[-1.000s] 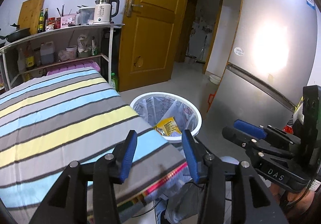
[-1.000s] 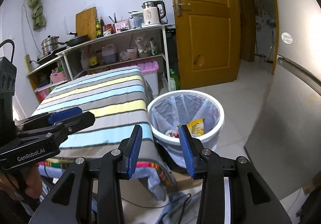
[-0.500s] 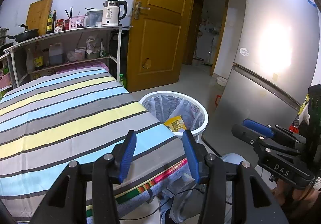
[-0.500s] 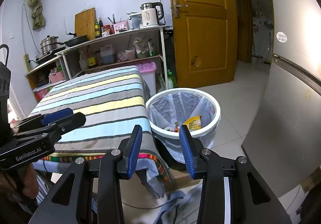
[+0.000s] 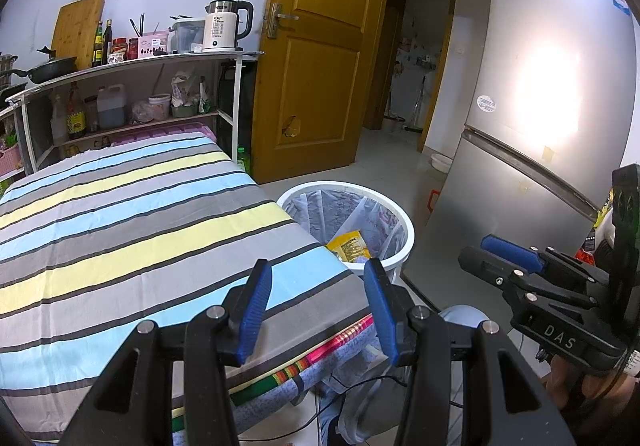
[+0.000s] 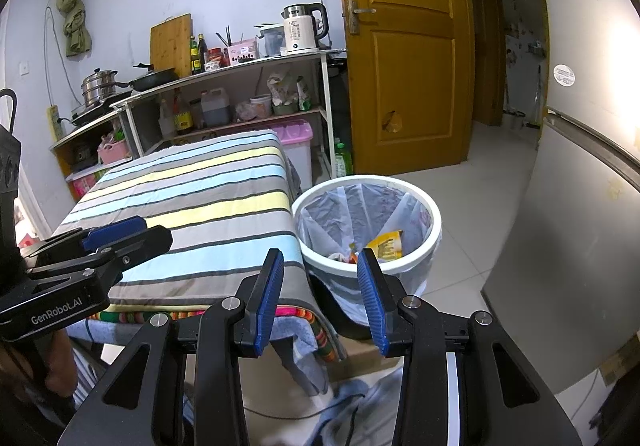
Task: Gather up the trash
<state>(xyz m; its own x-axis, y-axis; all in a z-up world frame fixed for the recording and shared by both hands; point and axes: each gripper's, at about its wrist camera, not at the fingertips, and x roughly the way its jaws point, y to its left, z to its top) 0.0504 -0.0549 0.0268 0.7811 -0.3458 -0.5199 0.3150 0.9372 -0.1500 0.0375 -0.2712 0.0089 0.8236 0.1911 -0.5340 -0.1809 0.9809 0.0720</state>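
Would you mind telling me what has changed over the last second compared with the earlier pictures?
Only the viewpoints shifted: in both wrist views the white bin and striped tabletop now sit slightly further off. Nothing was picked up or released. The left gripper and right gripper stay open and empty, and the yellow wrapper still lies in the bin.

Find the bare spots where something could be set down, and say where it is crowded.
Free: the striped tabletop, bare from the shelf end to the white bin, and the floor tiles between bin, door and fridge. Crowded: the kitchen shelves, full of bottles and pots, and the bin, holding wrappers.
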